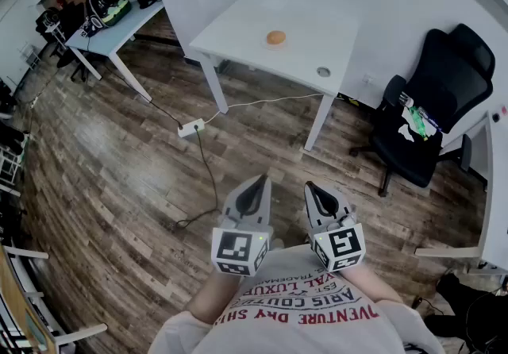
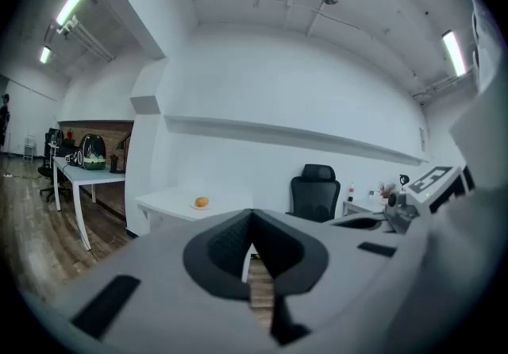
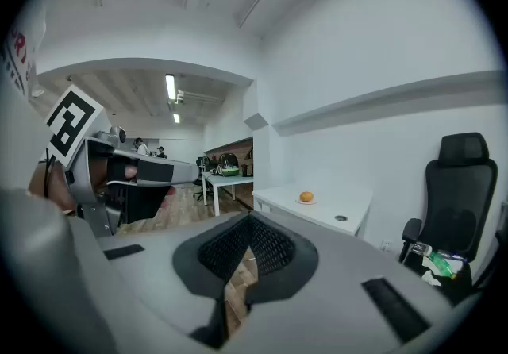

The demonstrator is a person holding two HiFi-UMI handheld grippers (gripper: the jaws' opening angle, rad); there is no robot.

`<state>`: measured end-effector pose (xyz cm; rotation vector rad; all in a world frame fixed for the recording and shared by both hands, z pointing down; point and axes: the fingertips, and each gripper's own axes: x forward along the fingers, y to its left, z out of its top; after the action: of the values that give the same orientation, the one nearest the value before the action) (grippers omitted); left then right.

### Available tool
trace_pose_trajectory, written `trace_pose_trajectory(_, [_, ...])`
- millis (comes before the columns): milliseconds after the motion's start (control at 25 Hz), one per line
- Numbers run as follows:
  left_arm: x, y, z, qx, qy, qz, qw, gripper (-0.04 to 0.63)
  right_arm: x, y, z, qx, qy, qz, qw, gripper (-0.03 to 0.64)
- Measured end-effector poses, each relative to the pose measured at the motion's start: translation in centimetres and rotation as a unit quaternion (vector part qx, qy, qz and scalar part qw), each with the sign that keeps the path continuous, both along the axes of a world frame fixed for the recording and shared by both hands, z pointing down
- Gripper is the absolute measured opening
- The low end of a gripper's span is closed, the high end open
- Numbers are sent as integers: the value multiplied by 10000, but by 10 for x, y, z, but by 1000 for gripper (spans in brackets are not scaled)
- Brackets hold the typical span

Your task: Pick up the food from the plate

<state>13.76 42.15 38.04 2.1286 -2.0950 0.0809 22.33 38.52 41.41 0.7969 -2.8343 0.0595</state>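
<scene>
A small orange round food (image 1: 275, 37) lies on a pale plate (image 1: 275, 44) on a white table (image 1: 302, 47) far ahead of me. It shows as a small orange food (image 2: 202, 202) in the left gripper view and as the same food (image 3: 306, 197) in the right gripper view. My left gripper (image 1: 253, 188) and right gripper (image 1: 319, 194) hang side by side close to my chest, far short of the table. Both are shut, jaws meeting with nothing between them.
A black office chair (image 1: 432, 110) stands right of the table. A white power strip (image 1: 190, 128) and its cables lie on the wood floor between me and the table. A second white desk (image 1: 111, 27) with a helmet stands at the far left.
</scene>
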Motion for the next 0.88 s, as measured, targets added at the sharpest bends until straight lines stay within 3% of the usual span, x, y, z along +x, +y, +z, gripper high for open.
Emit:
trace_pose_trajectory(480, [-27,2,4,51,171,-140,9997,6,-17,2,12,-123,16,15,9999,11])
trace_pose_trajectory(880, [-42,-15,16,-162,274,-134,9994,6,-25,-20,18,-307,36,153,9994,11])
